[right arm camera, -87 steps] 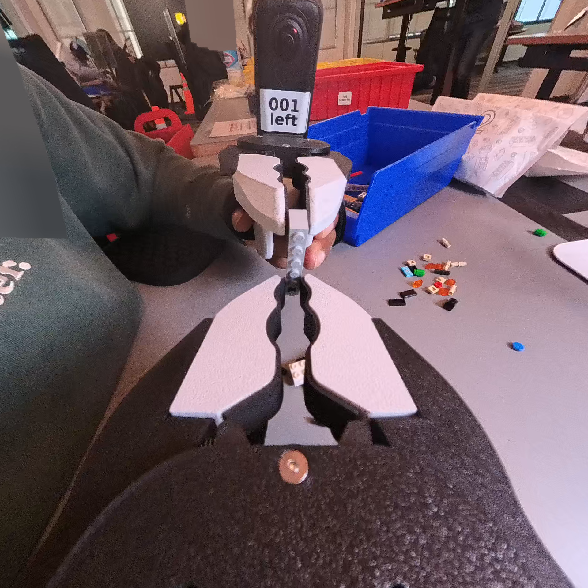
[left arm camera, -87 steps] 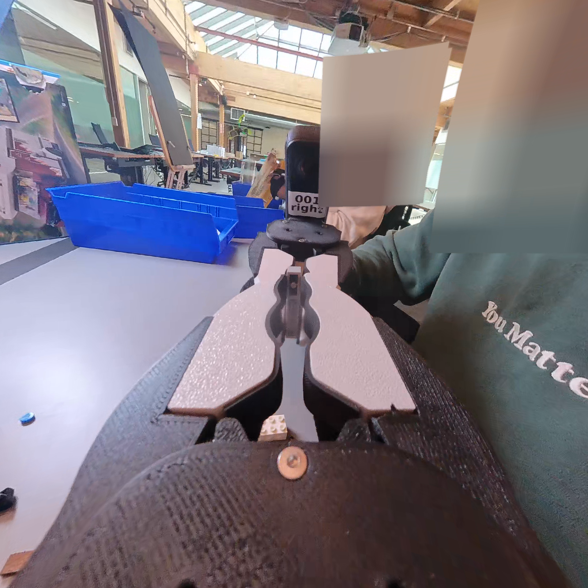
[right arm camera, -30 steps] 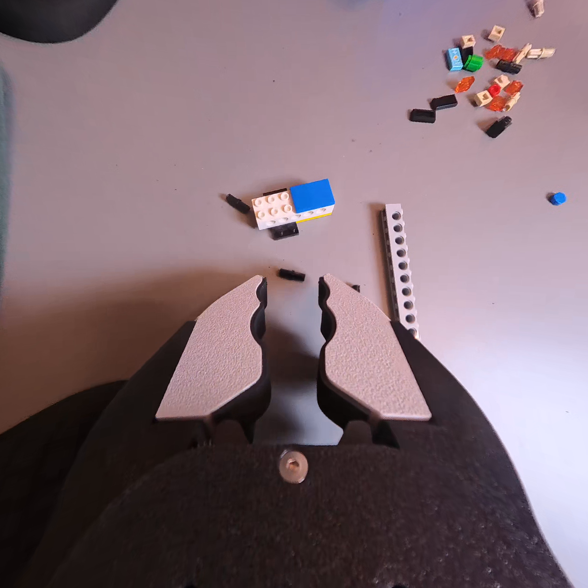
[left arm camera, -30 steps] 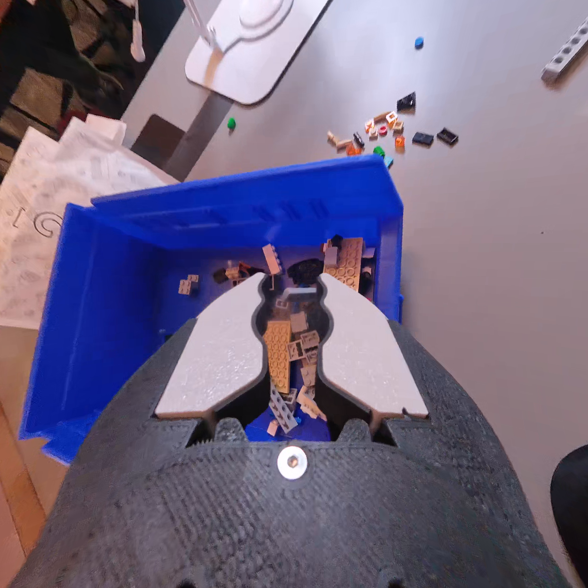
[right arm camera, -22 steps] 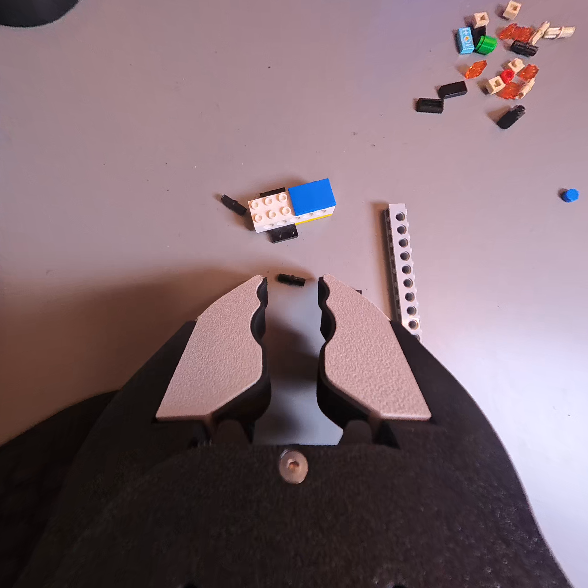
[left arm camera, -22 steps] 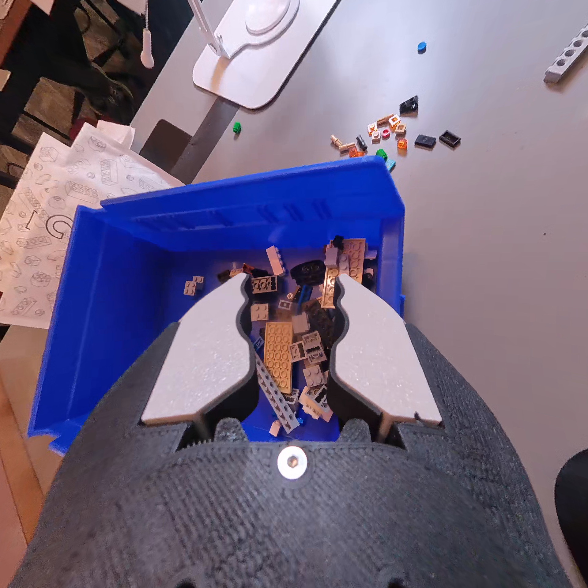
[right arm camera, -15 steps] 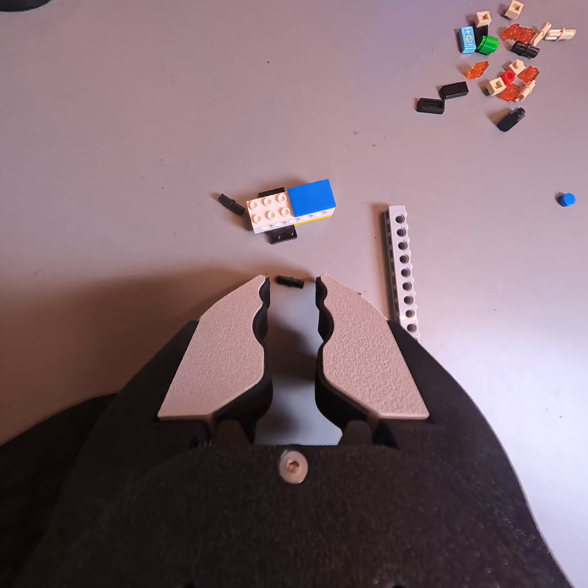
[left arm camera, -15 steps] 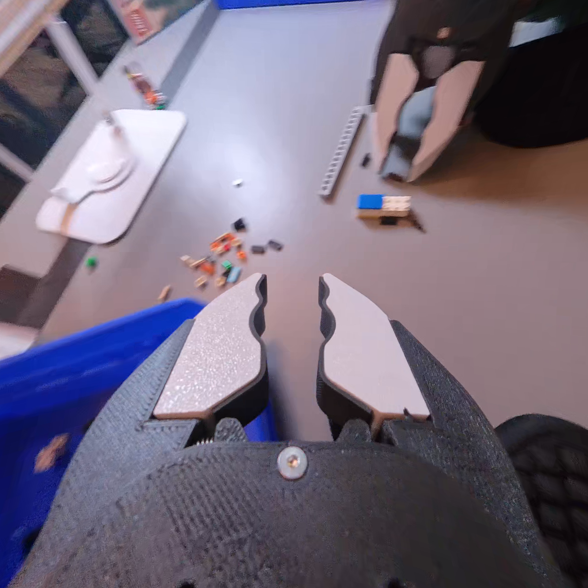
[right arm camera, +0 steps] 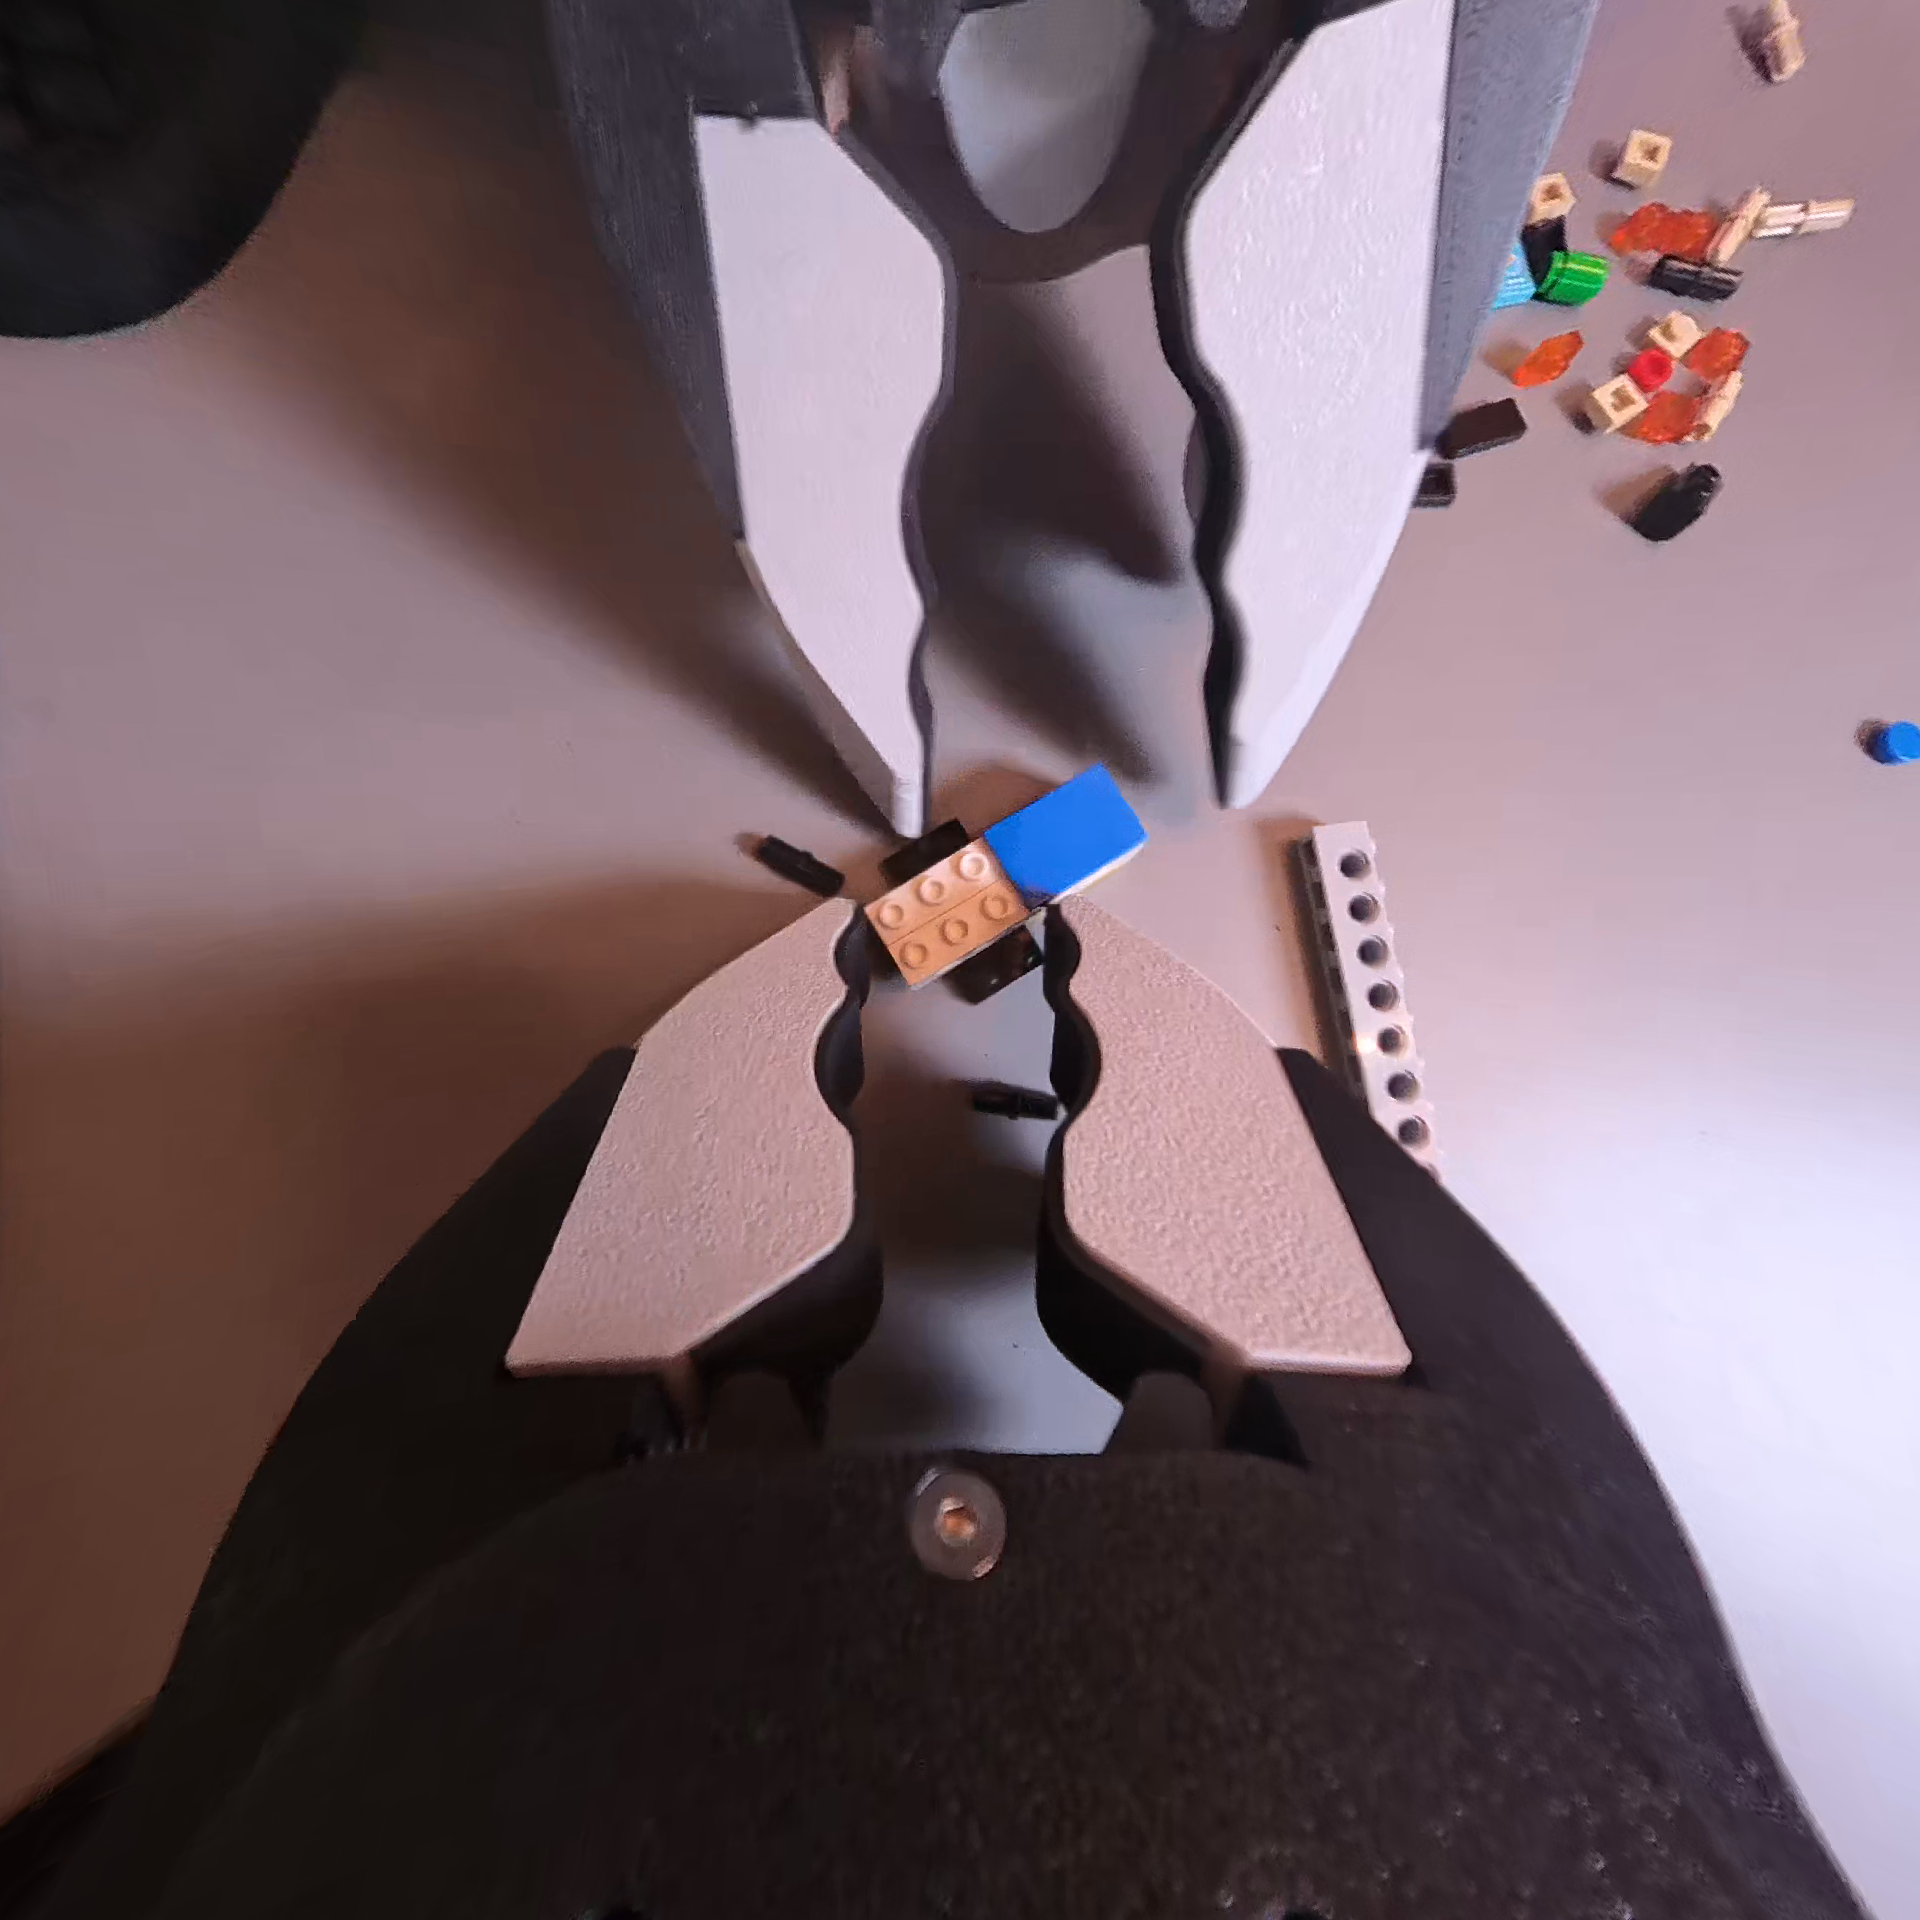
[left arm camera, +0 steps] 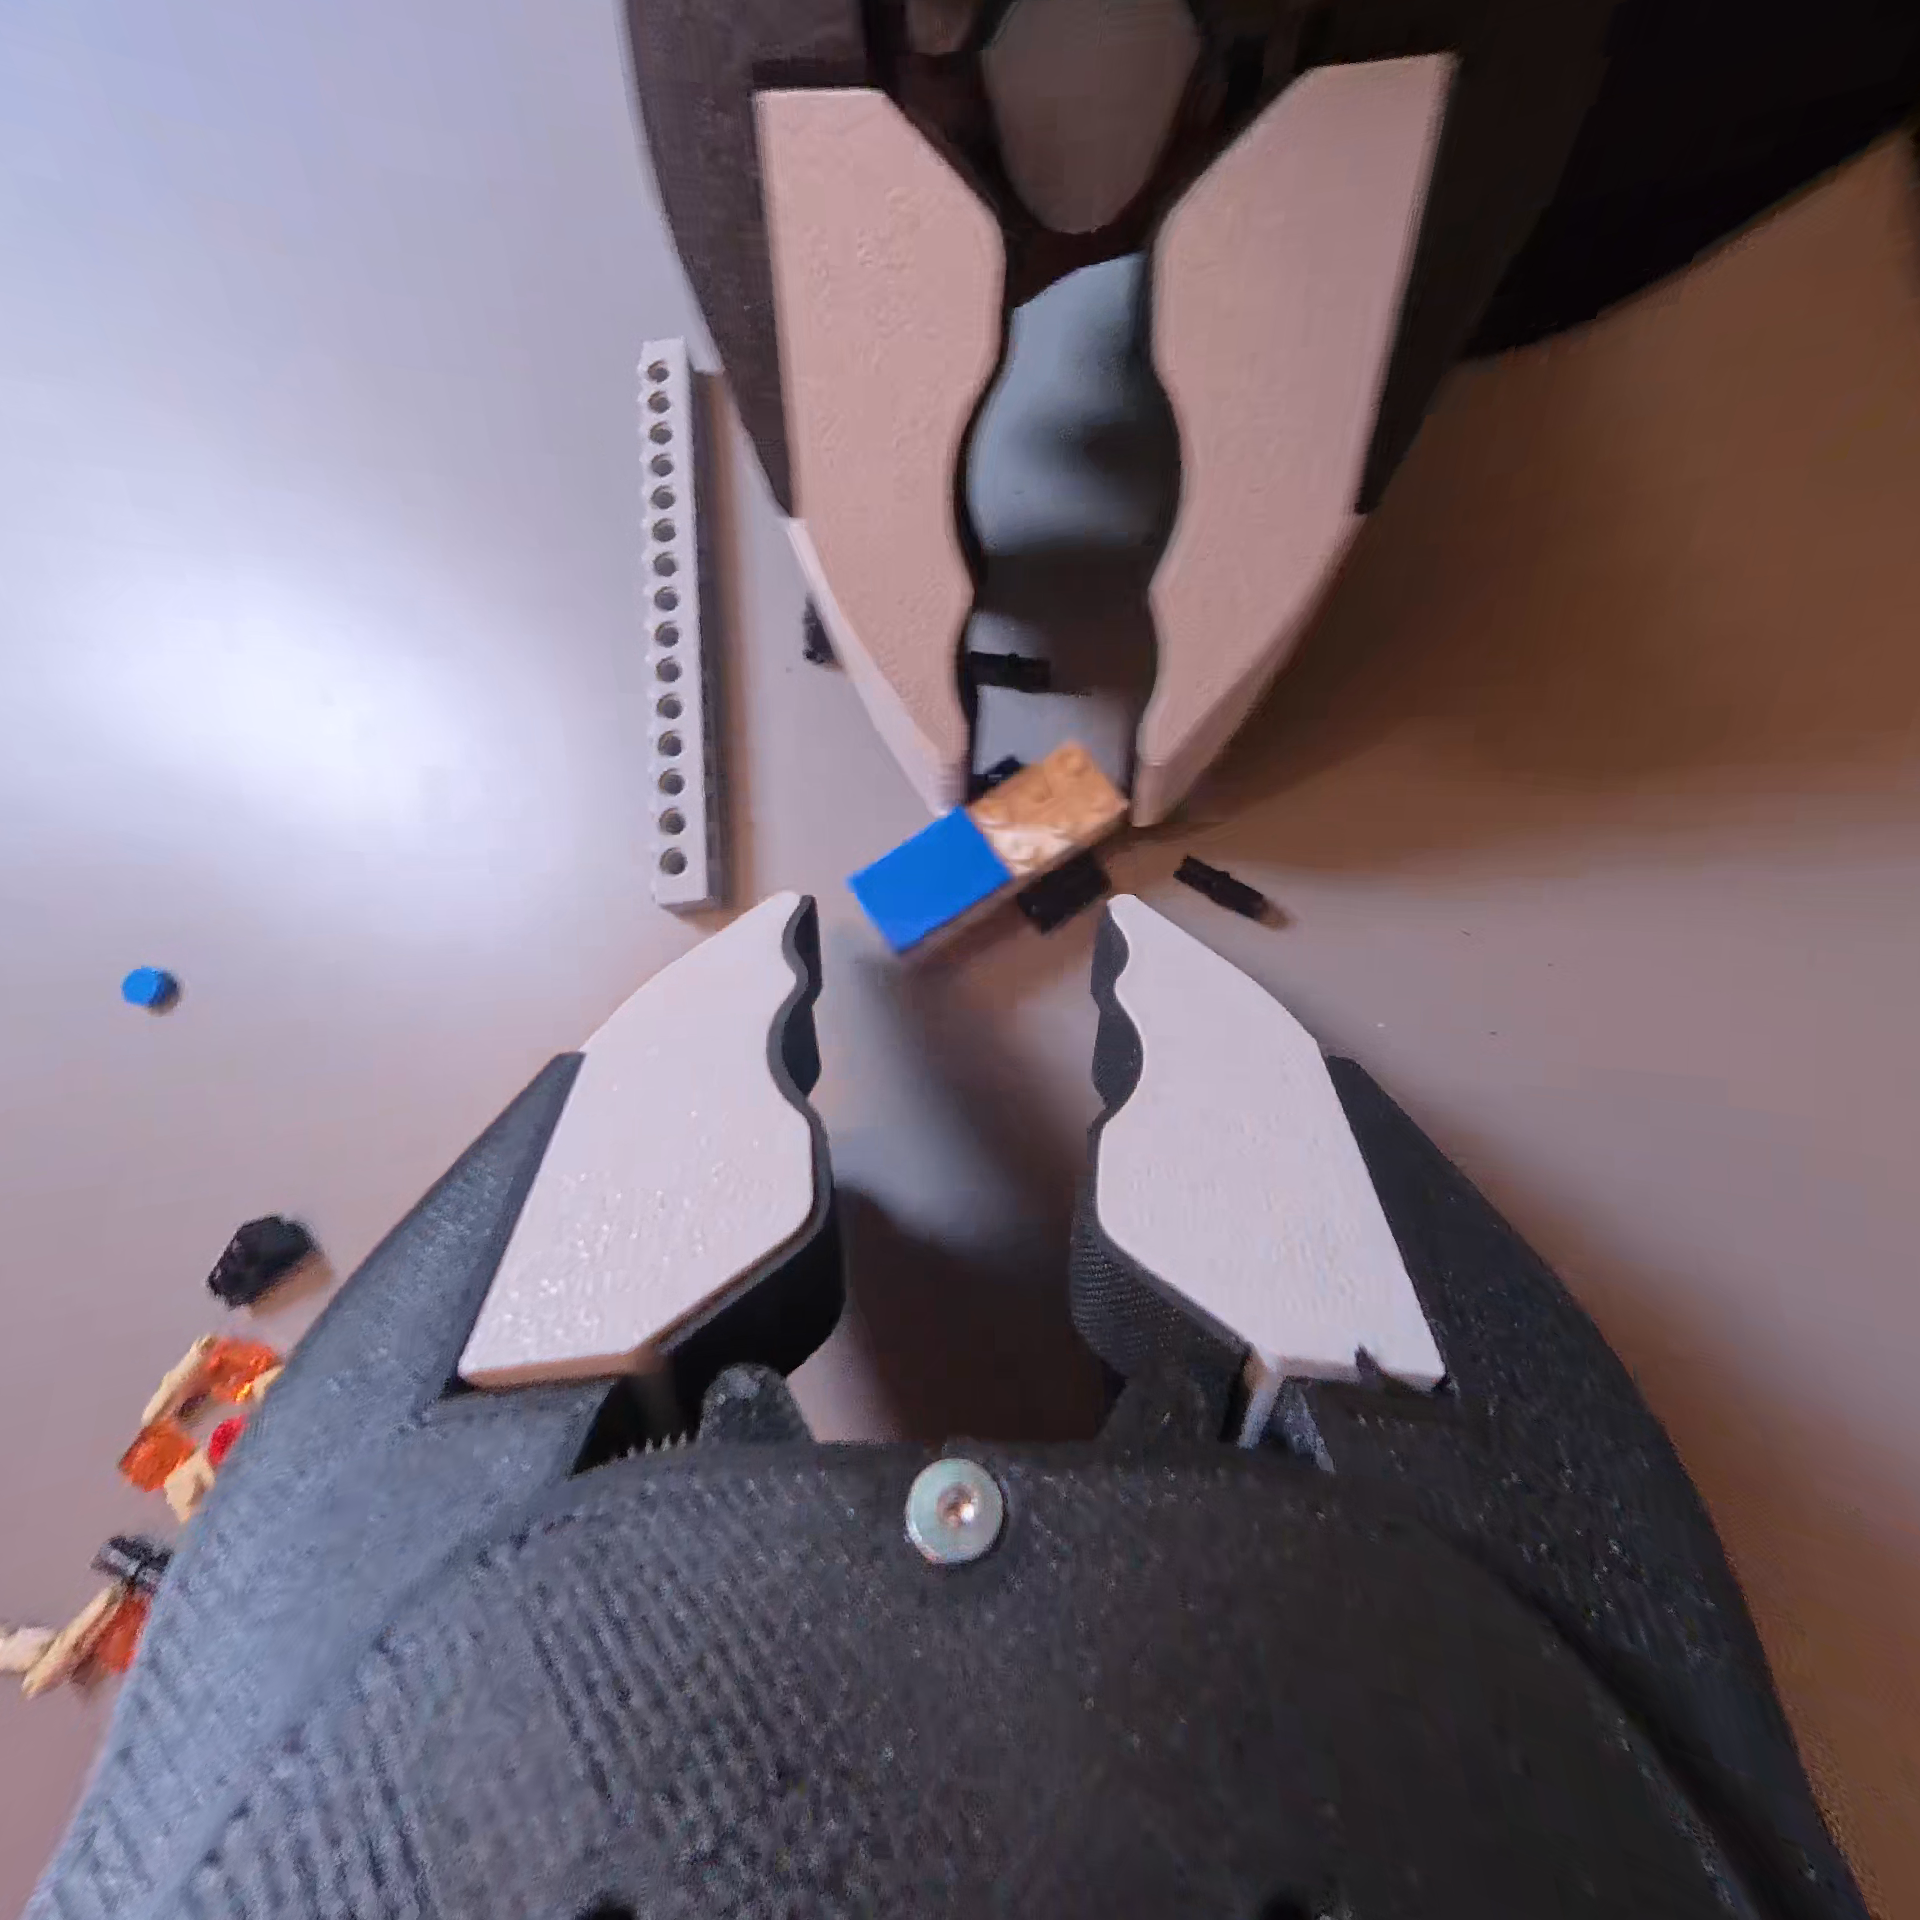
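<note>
Hidden / unclear:
- Both views are soft with motion blur, worst at the edges.
- Each gripper body fills the lower part of its own view and covers the table [left arm camera: 260,520] under it.
- The long grey holed beam [right arm camera: 1371,987] is cut off at its near end by the right gripper's body. In the left wrist view its far end runs in behind that same gripper.
- Dark shape in the top left corner [right arm camera: 104,156] of the right wrist view: cannot tell what it is.
- A black flat piece [right arm camera: 997,971] pokes out from under the brick block, most of it covered.

Brick block [right arm camera: 997,883]:
- A short bar lying askew on the table between the two grippers. One half is pale with six studs, the other has a smooth blue top, and a thin pale edge shows below the blue.
- Right gripper [right arm camera: 951,920]: jaws apart, with the tips either side of the studded end. One tip meets a corner of the block. Whether both pads press on it, cannot tell.
- Left gripper [left arm camera: 956,914]: jaws wide apart with nothing between them. The blue end lies just beyond the tips.
- The two grippers face each other nose to nose.

Nearby:
- One small black pin [right arm camera: 1013,1101] lies on the table between the right fingers.
- A second black pin [right arm camera: 800,862] lies just beside the studded end.
- A blue round stud [left arm camera: 149,987] sits alone, well apart.
- A scatter of small pieces [right arm camera: 1642,312] in orange, tan, black, green and red lies off to one side.

Surface:
- Matte grey table with a bright sheen on one side and warm brown shadow under the grippers. No room shows beyond the table.
</note>
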Demonstrator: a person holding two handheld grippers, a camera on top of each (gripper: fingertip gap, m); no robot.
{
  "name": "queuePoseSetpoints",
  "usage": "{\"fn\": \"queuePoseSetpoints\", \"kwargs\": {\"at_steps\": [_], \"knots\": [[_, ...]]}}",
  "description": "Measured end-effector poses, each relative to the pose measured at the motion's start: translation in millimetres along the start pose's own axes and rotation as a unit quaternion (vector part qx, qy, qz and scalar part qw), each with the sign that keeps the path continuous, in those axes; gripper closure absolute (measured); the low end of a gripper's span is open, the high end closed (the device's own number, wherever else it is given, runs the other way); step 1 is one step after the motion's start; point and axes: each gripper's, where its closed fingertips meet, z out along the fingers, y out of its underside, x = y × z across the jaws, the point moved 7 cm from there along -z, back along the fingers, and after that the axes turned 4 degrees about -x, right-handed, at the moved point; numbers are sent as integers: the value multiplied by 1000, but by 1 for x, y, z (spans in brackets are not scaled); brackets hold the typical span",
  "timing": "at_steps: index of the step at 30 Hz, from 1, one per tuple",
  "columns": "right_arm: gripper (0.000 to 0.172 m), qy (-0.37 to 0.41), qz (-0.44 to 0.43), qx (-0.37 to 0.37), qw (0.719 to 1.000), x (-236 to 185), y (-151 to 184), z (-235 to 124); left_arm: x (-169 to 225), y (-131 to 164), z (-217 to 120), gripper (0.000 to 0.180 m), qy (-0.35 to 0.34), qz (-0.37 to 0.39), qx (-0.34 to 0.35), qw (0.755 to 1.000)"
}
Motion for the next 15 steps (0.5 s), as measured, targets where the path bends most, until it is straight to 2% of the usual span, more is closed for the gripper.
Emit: {"fn": "queuePoseSetpoints", "kwargs": {"at_steps": [2,5,11,13,15], "knots": [[144,8,-2,-3,1000,5,4,-4,3,1,1,132,3,16,-10,1000],[138,12,9,-6,1000,11,8,-10,4,3,-6,147,2,11,-24,1000],[136,6,-1,-8,1000,5,6,-7,5,3,-11,148,-9,2,-18,1000],[146,13,-8,-13,1000,5,5,-3,1,-1,-9,147,-18,-2,-1,1000],[147,14,-20,-10,1000,4,4,-3,1,-4,-5,149,-11,-4,10,1000]]}}
